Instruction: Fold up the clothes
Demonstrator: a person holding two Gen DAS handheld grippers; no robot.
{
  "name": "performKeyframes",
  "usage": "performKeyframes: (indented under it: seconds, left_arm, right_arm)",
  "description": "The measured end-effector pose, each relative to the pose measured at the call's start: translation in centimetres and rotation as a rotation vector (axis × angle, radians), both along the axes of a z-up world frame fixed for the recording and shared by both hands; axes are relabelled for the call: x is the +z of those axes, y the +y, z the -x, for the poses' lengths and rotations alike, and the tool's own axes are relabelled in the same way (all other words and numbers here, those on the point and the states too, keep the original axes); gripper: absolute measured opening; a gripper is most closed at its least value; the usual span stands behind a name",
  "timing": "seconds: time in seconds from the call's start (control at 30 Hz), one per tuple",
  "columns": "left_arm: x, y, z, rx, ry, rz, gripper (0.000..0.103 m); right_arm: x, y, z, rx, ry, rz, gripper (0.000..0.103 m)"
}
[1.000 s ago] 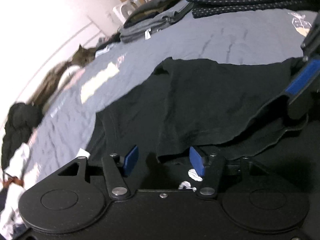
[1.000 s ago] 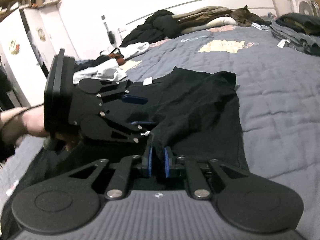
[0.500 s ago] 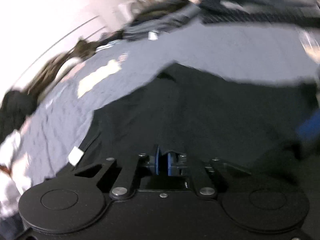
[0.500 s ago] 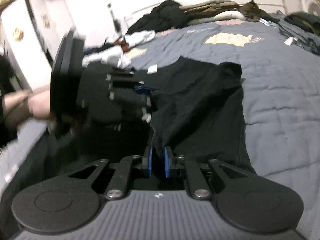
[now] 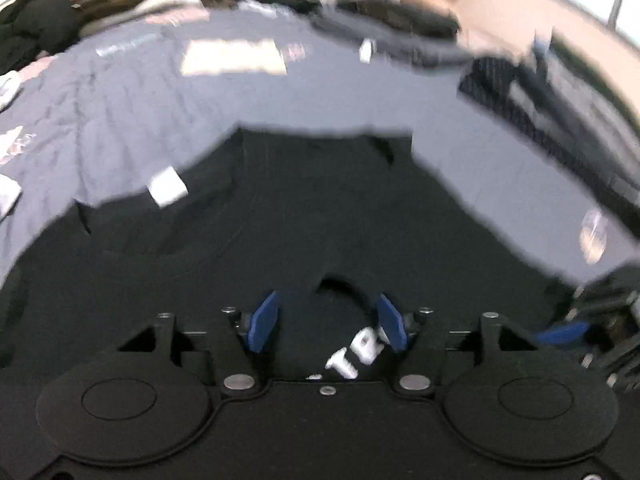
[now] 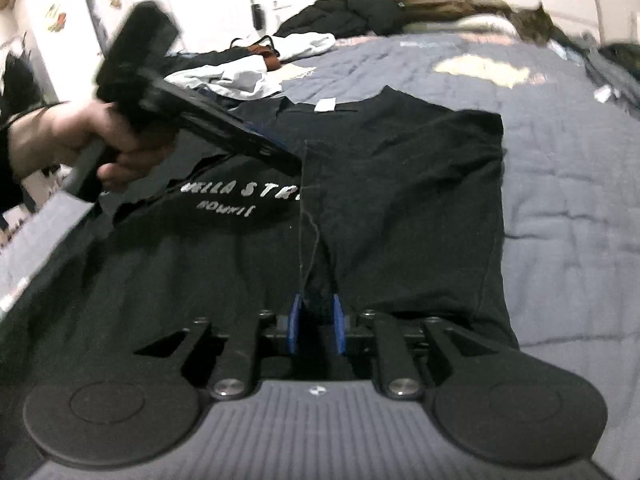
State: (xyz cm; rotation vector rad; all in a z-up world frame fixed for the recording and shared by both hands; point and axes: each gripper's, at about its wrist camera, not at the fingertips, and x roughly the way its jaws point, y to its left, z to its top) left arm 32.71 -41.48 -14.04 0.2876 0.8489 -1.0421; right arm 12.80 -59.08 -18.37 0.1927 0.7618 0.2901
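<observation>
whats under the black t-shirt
The black t-shirt lies spread on the grey-blue quilt, which shows along its right side and beyond its collar. Whether anything else lies beneath cannot be seen; the fabric covers it.

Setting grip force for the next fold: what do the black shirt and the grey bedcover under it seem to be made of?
Black shirt: looks like thin matte knit, likely cotton jersey; it drapes in soft wrinkles and carries white printed lettering. Grey bedcover: appears a padded woven quilt, matte, with stitched puckered lines. Exact fibres cannot be told.
</observation>
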Motion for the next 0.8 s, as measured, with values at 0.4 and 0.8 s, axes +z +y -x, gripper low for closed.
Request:
performKeyframes:
  seconds: [0.4, 0.8]
  left_arm:
    - [-0.7, -12.6, -2.4, 0.05, 0.077, 0.053, 0.014]
    - [-4.4, -18.3, -5.2, 0.127, 0.185, -0.014, 0.058]
  right_arm:
    - [1.8, -3.9, 0.8, -0.199, -0.121, -0.129, 0.052]
    - [-1.0, -1.1, -0.1, -0.129, -0.02, 0.027, 0.053]
